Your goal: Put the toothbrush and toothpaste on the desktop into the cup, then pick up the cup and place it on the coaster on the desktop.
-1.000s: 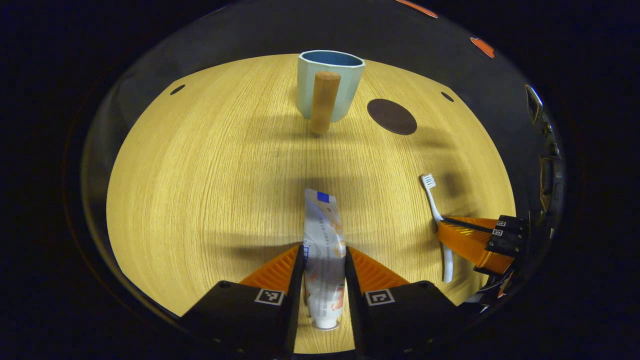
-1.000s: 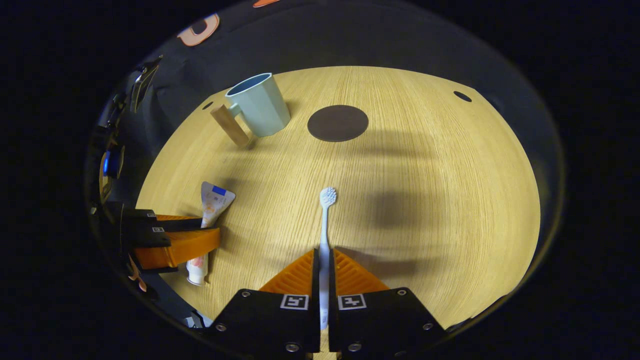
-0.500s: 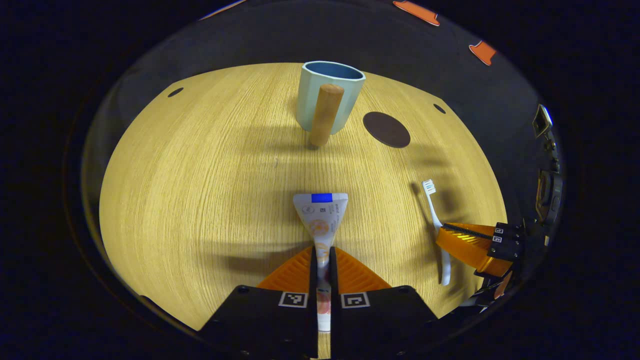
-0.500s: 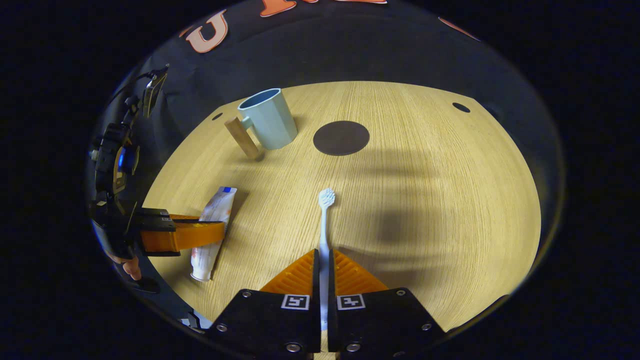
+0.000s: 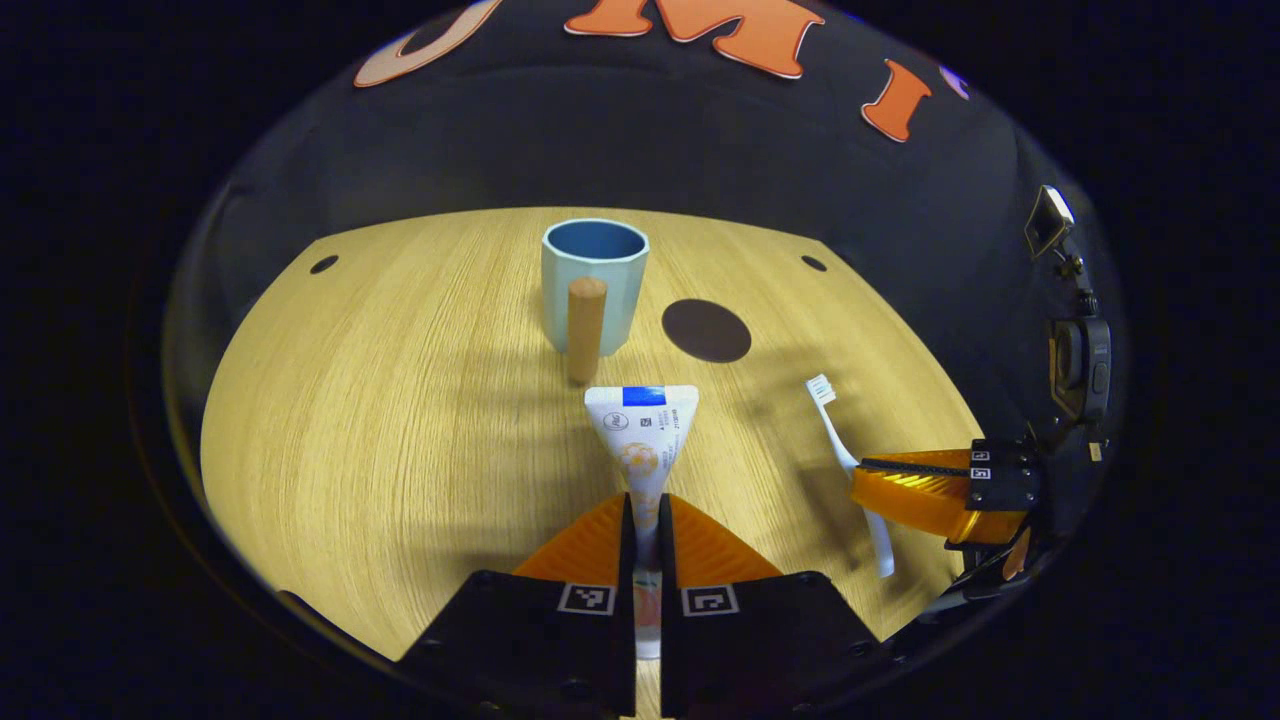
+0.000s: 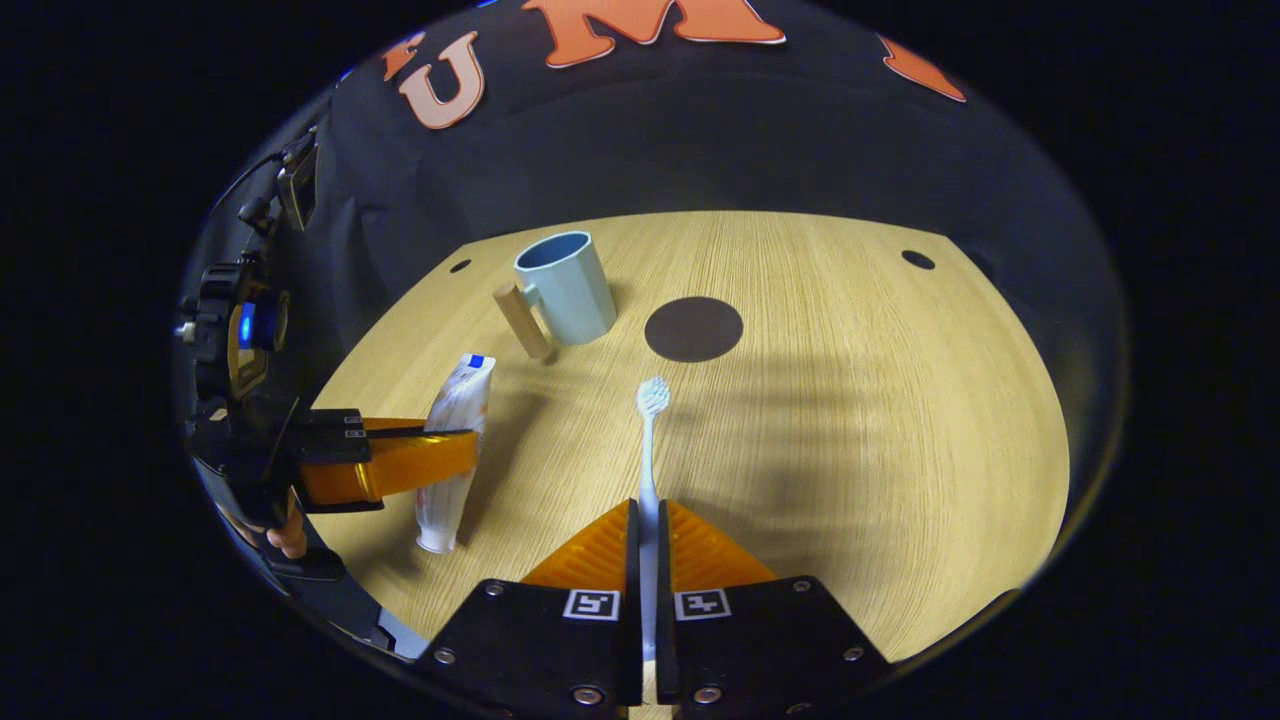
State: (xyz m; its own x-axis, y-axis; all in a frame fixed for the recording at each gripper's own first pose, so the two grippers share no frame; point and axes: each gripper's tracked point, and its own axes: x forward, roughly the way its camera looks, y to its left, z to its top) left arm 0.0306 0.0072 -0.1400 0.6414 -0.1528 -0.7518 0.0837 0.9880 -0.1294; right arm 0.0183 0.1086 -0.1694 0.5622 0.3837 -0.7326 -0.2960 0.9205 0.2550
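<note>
The left claw (image 5: 647, 510) is clamped on the toothpaste tube (image 5: 643, 430), the right claw (image 6: 648, 515) on the toothbrush (image 6: 649, 440); both are off the surface (image 6: 850, 420). The cup (image 5: 594, 283) stands beside the coaster (image 5: 706, 330). Crowding its narrow mouth together could tip it.

Left gripper view: looked forward and down along its own fingers (image 5: 600, 535) from low over the wooden desktop (image 5: 380, 420), toward the booth wall. Right gripper view: looked likewise, from farther right. Shared between both: the cup (image 5: 594, 280) (image 6: 566, 286), coaster (image 5: 706, 330) (image 6: 693, 328), and each other's gripper at the side.
</note>
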